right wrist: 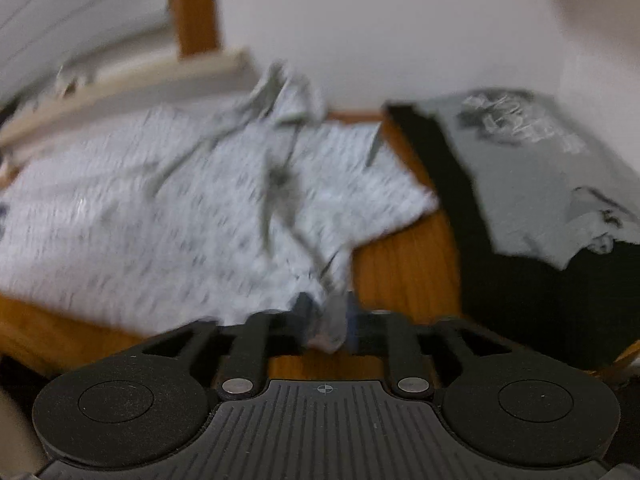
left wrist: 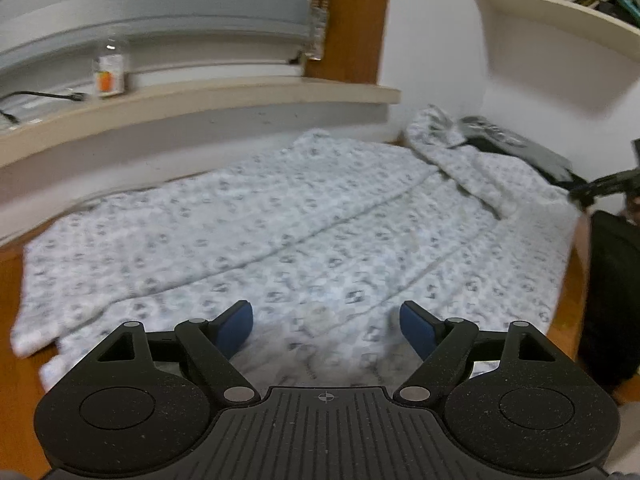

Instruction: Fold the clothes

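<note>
A white garment with a small grey pattern (left wrist: pixel 280 232) lies spread over the wooden table, partly folded with long creases. My left gripper (left wrist: pixel 326 326) is open and empty, its blue pads just above the garment's near edge. In the right wrist view the same garment (right wrist: pixel 160 200) is blurred by motion. My right gripper (right wrist: pixel 326 322) is shut on a corner of the garment and lifts it off the table. The right gripper also shows at the right edge of the left wrist view (left wrist: pixel 600 186).
A grey printed T-shirt (right wrist: pixel 532 176) lies on black clothing (right wrist: pixel 540 300) at the right. A window sill (left wrist: pixel 200 100) with a small bottle (left wrist: pixel 110 68) and a cable runs behind. A bookshelf (left wrist: pixel 560 4) hangs upper right. Bare wooden table (right wrist: pixel 400 264) shows between garments.
</note>
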The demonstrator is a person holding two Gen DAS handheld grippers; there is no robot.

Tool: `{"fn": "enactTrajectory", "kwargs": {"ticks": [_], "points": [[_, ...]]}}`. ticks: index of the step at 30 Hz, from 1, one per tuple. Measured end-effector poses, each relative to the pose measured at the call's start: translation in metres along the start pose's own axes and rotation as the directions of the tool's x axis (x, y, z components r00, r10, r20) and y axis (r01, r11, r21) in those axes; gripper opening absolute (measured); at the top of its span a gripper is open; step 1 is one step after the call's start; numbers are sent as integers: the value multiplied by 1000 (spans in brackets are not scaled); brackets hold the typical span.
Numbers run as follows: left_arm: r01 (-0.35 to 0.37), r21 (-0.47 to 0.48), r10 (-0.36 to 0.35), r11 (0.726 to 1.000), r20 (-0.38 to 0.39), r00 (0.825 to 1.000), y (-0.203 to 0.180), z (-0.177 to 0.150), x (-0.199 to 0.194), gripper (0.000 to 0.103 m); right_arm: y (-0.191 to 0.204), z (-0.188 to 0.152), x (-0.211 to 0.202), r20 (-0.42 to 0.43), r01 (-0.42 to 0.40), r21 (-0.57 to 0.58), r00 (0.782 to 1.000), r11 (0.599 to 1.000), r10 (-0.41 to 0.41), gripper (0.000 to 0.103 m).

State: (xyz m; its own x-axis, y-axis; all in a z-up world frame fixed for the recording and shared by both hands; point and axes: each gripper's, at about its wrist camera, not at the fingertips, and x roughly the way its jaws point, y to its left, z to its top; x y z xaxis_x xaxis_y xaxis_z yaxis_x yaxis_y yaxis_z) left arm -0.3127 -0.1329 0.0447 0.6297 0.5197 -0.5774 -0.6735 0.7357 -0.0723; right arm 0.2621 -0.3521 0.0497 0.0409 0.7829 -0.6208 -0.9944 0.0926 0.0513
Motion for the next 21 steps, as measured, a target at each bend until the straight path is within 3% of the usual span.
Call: {"fn": "enactTrajectory", "kwargs": {"ticks": [3,7,14,19,21], "points": [[-56,-3,56,998,-8,998,3,-4,-14,83,13,11,0,79,18,-7,997,1000,-18,41],[-128,-7,128,992,-18,992,8,-12,-37,81,60,27,22,110,-43,-87,993,995,52,43],[-225,-43,224,973,-34,974,15,-42,-84,79,146,42,85,51,-202,-134,976,970,211,45],[-258,-90,255,962,-37,966,25,-54,-97,79,166,47,116,-14,-182,-126,983,975,182,46],[-261,-95,258,961,-40,965,28,-54,-97,79,165,48,116,3,-168,-109,985,980,170,39]]}}
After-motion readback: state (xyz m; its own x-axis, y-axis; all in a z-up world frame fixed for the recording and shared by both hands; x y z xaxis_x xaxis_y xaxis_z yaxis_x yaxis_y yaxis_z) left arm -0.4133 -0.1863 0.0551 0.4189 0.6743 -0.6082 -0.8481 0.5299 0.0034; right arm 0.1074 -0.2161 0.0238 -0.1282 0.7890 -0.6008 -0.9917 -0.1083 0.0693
